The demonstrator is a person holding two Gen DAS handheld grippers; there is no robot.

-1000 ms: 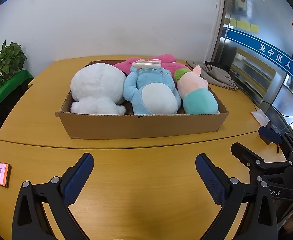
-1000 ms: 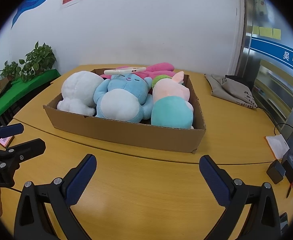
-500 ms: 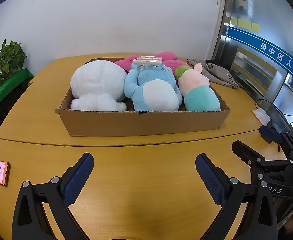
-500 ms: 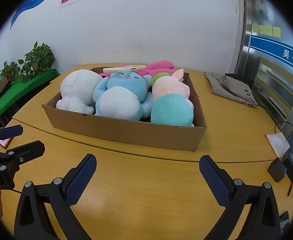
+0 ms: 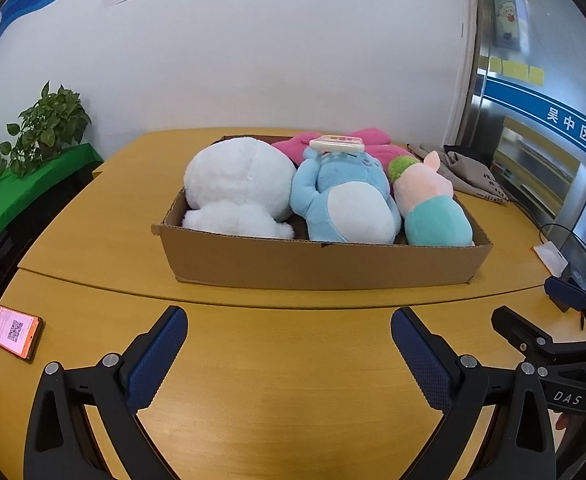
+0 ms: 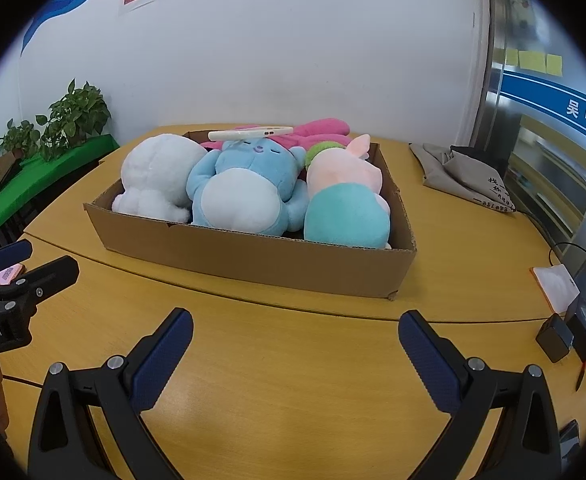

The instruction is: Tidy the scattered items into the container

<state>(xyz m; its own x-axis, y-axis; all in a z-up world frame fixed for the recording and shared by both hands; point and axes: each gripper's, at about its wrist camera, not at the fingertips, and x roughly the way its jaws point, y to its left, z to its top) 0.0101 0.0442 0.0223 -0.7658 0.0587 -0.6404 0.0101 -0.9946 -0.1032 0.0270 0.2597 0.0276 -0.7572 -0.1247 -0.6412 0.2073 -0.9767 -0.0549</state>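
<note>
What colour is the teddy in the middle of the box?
Light blue with a white tummy: the middle plush toy, clearest in the left wrist view.

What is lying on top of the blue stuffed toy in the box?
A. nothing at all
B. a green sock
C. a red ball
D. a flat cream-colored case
D: a flat cream-colored case lies across the head of the blue stuffed toy, which sits in the cardboard box between the white plush and the pink-and-teal one.

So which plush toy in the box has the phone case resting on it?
The blue plush, middle of three in the cardboard box; the cream phone case lies across its head.
</note>
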